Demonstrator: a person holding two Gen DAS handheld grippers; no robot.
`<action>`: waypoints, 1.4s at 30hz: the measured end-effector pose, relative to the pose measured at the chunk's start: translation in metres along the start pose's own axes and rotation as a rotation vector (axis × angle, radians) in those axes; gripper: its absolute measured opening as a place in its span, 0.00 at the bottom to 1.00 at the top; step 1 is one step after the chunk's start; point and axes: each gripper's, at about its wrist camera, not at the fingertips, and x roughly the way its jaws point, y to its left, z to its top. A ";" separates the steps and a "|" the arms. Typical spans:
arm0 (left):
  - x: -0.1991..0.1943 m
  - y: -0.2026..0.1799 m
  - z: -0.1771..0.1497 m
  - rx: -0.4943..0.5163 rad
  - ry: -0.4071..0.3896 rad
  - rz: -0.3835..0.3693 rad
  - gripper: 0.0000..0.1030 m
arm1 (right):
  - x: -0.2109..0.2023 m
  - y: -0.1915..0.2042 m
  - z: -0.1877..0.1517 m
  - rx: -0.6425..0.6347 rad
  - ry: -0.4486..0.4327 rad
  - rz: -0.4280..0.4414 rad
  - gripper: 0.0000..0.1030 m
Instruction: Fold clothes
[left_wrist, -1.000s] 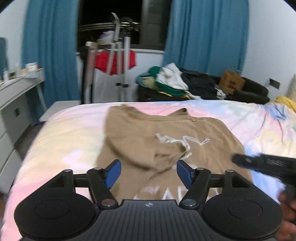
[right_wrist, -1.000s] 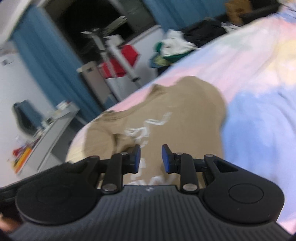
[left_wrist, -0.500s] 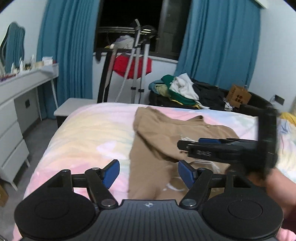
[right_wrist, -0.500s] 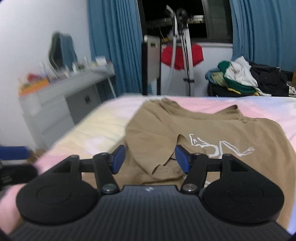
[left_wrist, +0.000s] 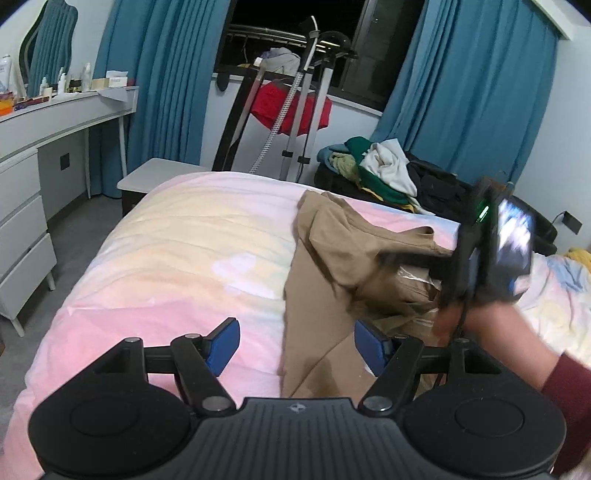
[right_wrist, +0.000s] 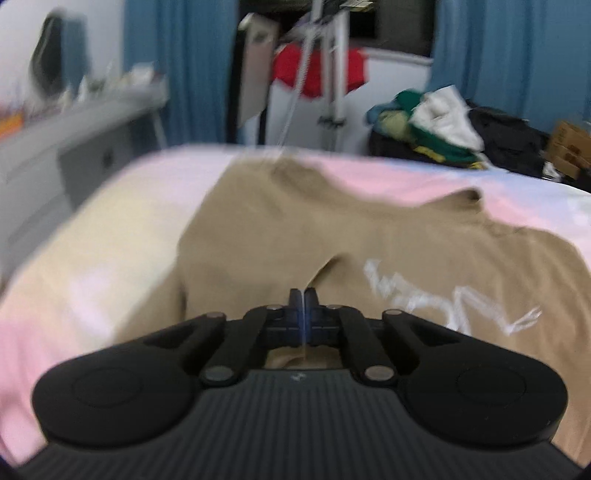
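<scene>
A tan shirt (left_wrist: 332, 258) lies spread on the bed (left_wrist: 166, 258).

Free room and obstacles. The left half of the pastel pink-and-yellow bedspread (left_wrist: 177, 251) lies bare and open to passage, up to the near edge. The crumpled tan T-shirt with white print (left_wrist: 332, 243) covers the right half. The right gripper (right_wrist: 303, 295), jaws together, and the hand (left_wrist: 491, 325) holding it cross above the shirt, blocking that side. Beyond the far edge stand a metal clothes stand (left_wrist: 303, 110) and a heap of mixed garments (left_wrist: 384, 170); a grey-white drawer desk (left_wrist: 26, 206) flanks the left.
</scene>
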 end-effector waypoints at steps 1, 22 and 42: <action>0.000 -0.001 0.000 -0.008 0.001 0.000 0.69 | -0.002 -0.005 0.007 0.023 -0.027 -0.013 0.03; 0.019 -0.001 -0.001 0.000 0.039 0.009 0.69 | 0.011 -0.097 0.014 0.310 0.014 -0.004 0.30; -0.045 0.038 -0.004 -0.052 0.384 -0.203 0.72 | -0.281 -0.105 -0.118 0.399 -0.027 0.146 0.83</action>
